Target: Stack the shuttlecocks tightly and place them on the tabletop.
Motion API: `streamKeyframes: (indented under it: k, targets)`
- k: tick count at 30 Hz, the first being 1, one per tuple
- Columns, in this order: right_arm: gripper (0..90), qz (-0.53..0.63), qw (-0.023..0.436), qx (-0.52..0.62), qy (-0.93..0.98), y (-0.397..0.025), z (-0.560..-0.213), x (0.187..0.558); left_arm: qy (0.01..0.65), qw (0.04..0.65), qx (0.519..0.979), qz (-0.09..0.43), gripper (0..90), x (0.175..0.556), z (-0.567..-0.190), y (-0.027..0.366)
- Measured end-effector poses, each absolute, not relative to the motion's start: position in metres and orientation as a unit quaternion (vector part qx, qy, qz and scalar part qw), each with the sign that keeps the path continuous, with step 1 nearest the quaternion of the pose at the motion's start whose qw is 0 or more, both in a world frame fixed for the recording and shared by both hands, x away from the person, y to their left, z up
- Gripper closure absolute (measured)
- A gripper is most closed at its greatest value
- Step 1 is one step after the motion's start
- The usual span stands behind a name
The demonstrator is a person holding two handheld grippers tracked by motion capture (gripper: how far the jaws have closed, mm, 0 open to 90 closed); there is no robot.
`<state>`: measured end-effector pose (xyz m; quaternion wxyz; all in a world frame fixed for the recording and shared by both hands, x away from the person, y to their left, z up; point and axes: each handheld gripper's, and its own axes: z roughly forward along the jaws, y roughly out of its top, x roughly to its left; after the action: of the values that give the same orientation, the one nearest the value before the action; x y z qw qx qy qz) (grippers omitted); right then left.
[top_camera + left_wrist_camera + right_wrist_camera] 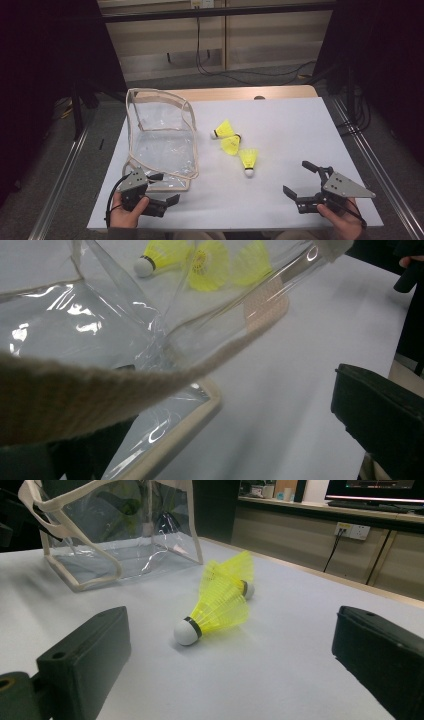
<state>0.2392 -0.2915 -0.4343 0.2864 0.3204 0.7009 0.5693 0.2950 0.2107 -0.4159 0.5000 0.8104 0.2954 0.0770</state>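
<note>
From the high view we see a white worktop (280,130) with a clear plastic bag (161,142) trimmed in beige standing near its left edge. Three yellow shuttlecocks (235,145) lie together near the middle of the worktop, just right of the bag. Our left gripper (167,202) sits at the bag's near corner by the front edge; our right gripper (300,177) rests near the front right corner, jaws spread wide with nothing between them.

In the left gripper view, a beige strap (75,395) of the bag crosses close in front of us, the clear bag wall (100,325) behind it. One black jaw shows at the right; we cannot tell whether this gripper is clenched.

In the right gripper view, both black jaws stand well apart, and the nearest shuttlecock (215,612) lies between and beyond them, white cork toward us.
</note>
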Motion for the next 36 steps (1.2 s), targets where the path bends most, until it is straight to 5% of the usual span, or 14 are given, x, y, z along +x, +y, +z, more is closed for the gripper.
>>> streamKeyframes:
  k: [36]
  targets:
    - [1.6, 0.570, 0.285, 0.329, 0.697, -0.294, -0.434, 0.245, 0.290, 0.495, 0.815, 0.087, 6.6, 0.307, -0.423, 0.217]
